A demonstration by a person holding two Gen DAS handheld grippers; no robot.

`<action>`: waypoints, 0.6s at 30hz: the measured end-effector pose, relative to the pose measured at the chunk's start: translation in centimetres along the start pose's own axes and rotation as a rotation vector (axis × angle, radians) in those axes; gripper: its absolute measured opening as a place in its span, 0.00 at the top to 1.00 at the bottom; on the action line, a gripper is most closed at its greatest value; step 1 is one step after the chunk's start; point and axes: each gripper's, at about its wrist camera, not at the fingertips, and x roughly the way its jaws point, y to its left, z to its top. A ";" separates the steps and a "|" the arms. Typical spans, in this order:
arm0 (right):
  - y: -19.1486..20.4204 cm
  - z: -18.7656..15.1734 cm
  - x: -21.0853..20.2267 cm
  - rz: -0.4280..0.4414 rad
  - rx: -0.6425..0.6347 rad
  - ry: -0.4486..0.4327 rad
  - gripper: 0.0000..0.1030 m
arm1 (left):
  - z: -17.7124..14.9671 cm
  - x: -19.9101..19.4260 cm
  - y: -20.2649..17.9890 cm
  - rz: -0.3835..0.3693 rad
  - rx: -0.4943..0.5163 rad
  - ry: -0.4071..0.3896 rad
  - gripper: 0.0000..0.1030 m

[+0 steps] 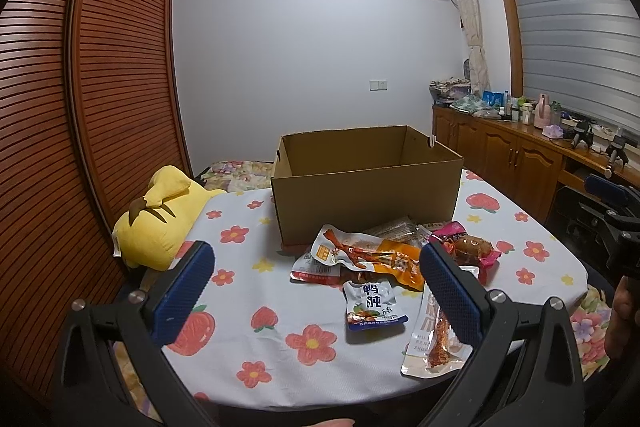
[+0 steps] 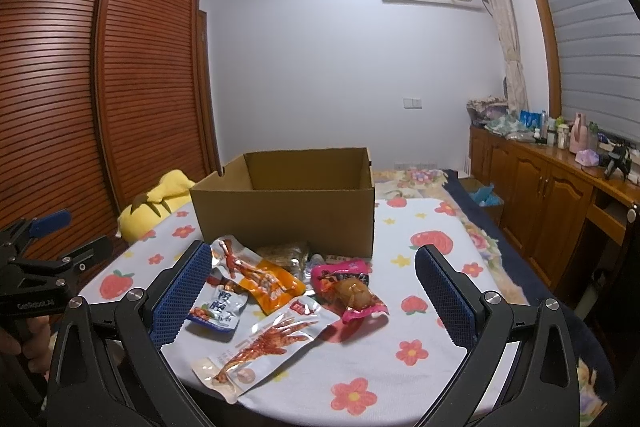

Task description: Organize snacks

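An open brown cardboard box stands on the flowered tablecloth; in the right wrist view it shows no snacks inside. In front of it lies a pile of snack packets: an orange chicken-feet packet, a small blue-white packet, a pink packet with a brown drumstick, a long white chicken-feet packet. My left gripper is open above the near table, empty. My right gripper is open over the pile, empty.
A yellow plush toy lies at the table's left edge beside a slatted wooden wardrobe. A wooden sideboard with bottles runs along the right wall. The table's near edge is close below.
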 end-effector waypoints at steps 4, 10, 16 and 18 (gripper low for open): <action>0.0 0.0 0.0 0.000 0.000 0.000 0.00 | 0.1 -0.1 0.0 0.000 -0.001 0.000 0.00; 0.0 0.0 0.0 0.000 0.000 0.000 0.00 | 0.2 -0.1 0.1 -0.002 0.000 -0.001 0.00; 0.0 0.1 0.0 0.000 -0.001 -0.001 0.00 | 0.3 -0.2 0.2 -0.005 -0.001 -0.002 0.00; 0.0 0.0 0.0 0.000 -0.001 -0.001 0.00 | 0.3 -0.2 0.1 -0.005 -0.001 -0.001 0.00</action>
